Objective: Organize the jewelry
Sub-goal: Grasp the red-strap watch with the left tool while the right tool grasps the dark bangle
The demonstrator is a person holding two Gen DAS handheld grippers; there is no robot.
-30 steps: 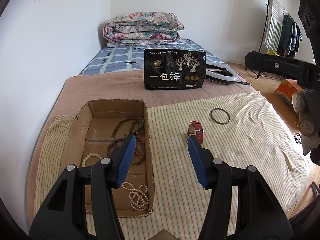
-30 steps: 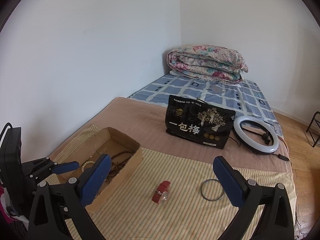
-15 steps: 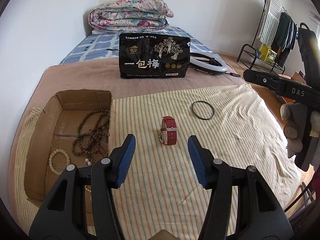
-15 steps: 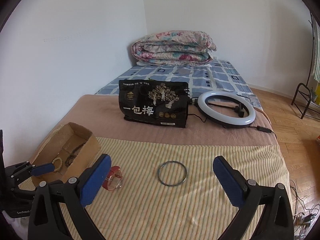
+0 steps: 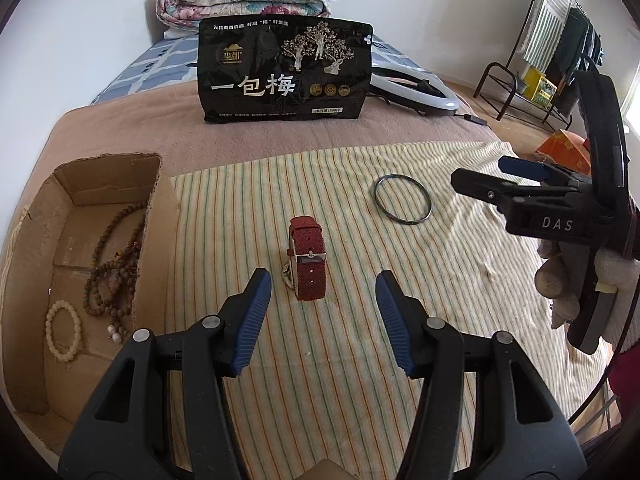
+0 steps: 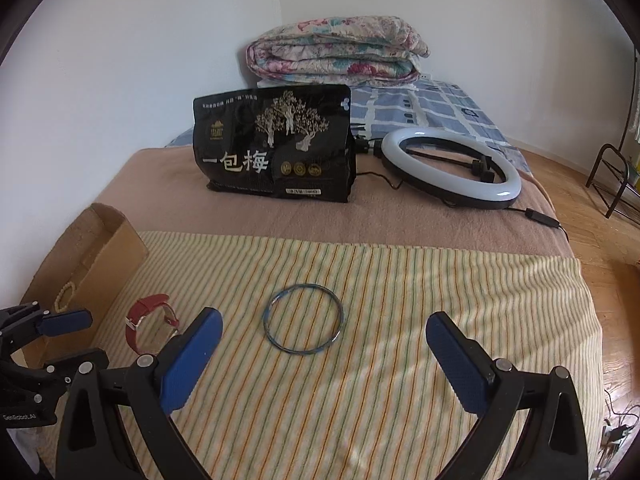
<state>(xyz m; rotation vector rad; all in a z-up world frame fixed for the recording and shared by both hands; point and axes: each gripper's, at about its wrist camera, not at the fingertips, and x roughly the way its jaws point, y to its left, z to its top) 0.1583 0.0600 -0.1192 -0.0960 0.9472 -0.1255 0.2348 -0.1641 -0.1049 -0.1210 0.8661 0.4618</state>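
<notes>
A red-strapped watch (image 5: 307, 261) stands on its side on the striped cloth, just ahead of my open, empty left gripper (image 5: 323, 295); it also shows in the right wrist view (image 6: 149, 322). A thin dark bangle (image 5: 403, 204) lies flat to its right, directly ahead of my open, empty right gripper (image 6: 320, 338) in the right wrist view (image 6: 303, 325). A cardboard box (image 5: 158, 216) at the left holds brown bead strands (image 5: 112, 268) and a cream bead bracelet (image 5: 64, 330). The right gripper (image 5: 516, 178) hovers right of the bangle.
A black snack bag (image 5: 285, 70) stands behind the cloth on the brown blanket. A ring light (image 6: 451, 168) with its cable lies to the bag's right. A folded floral quilt (image 6: 338, 54) sits by the wall. A clothes rack (image 5: 560, 44) stands at far right.
Both grippers have swung right and come closer to the bed. The watch now sits centred before the left gripper, the bangle centred before the right. Both stay open.
</notes>
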